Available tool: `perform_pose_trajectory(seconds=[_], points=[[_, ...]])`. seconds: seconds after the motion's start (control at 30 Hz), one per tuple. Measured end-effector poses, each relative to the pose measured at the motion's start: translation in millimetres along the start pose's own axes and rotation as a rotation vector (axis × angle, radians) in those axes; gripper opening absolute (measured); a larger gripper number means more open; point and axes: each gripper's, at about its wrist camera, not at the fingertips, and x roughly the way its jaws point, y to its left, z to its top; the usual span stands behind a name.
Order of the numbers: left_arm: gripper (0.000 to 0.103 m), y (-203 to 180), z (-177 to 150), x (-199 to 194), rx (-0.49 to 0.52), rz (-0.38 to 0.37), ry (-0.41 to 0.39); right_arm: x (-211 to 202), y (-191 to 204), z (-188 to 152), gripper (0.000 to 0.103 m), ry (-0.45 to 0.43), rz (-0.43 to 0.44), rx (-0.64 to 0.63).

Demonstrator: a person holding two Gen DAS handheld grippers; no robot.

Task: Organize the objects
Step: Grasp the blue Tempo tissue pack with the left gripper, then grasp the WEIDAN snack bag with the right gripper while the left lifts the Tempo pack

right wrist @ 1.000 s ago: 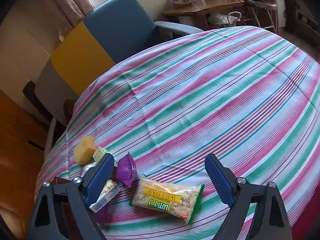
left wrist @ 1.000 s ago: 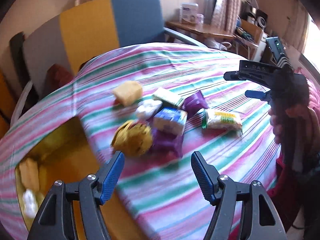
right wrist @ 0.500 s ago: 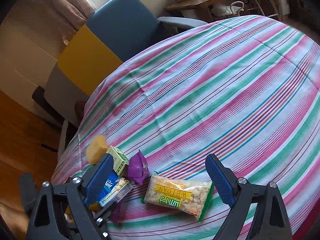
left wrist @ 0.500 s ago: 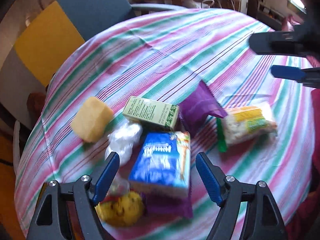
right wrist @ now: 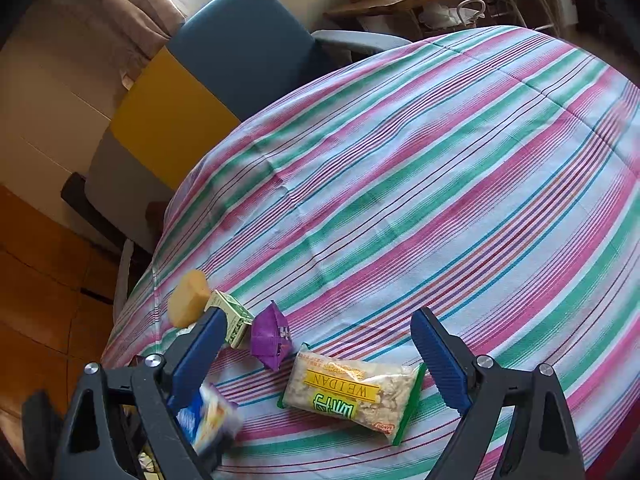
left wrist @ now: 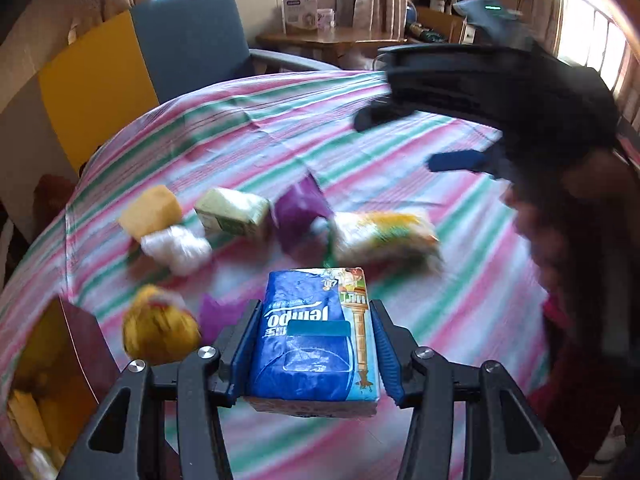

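Observation:
A blue Tempo tissue pack [left wrist: 308, 344] sits between the blue pads of my left gripper [left wrist: 314, 308]. The jaws are closing, and the pads touch both sides of the pack. The same pack [right wrist: 208, 420] shows blurred at the lower left of the right wrist view. On the striped cloth behind it lie a yellow block [left wrist: 150, 210], a green box [left wrist: 232, 212], a purple packet [left wrist: 298, 212] and a Weidan snack packet [left wrist: 380, 236]. My right gripper [right wrist: 318, 316] hangs open just above the Weidan packet [right wrist: 352, 392], with nothing held.
A white plastic wad [left wrist: 176, 246], a crumpled yellow bag [left wrist: 158, 330] and another purple packet [left wrist: 216, 314] lie near the table's left edge. A brown box [left wrist: 76, 344] with yellow items stands below that edge. A blue and yellow chair [left wrist: 188, 40] stands behind the table.
My left gripper came down onto the blue tissue pack and its jaws narrowed around it. The right gripper kept its place, still open.

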Motion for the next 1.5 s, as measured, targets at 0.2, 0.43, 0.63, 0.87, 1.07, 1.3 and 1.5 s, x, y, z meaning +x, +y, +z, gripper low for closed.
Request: perform_pose_trajectory(seconds=[0.2,0.43,0.63,0.87,1.07,1.3,1.5], points=[[0.053,-30.7,-63.5,4.8,-0.033,-0.007,0.021,23.2,3.9,-5.0,0.094,0.098,-0.038,-0.039],[0.053,-28.1,-92.6,8.1,-0.08,-0.03,-0.025,46.9,10.4,-11.9,0.094,0.173,-0.119,-0.119],[0.053,-27.0,-97.5,5.4,-0.094,-0.032,-0.051,63.2,17.0,-21.2,0.094,0.247,-0.136,-0.186],[0.053,-23.9,-101.4,2.9,-0.113,-0.043,-0.059,74.9,49.7,-49.4,0.088,0.372,-0.06,-0.365],[0.054,-24.7,-103.1,2.9,-0.118,-0.04,-0.073,76.8,56.1,-57.0,0.06,0.329,-0.194,-0.468],[0.054,-24.1,-103.5,2.7,-0.124,-0.037,-0.08,78.8,56.9,-61.1,0.05,0.312,-0.253,-0.52],[0.052,-25.6,-104.1,2.9,-0.122,-0.033,-0.079,77.2,57.9,-64.7,0.049,0.304,-0.266,-0.553]])
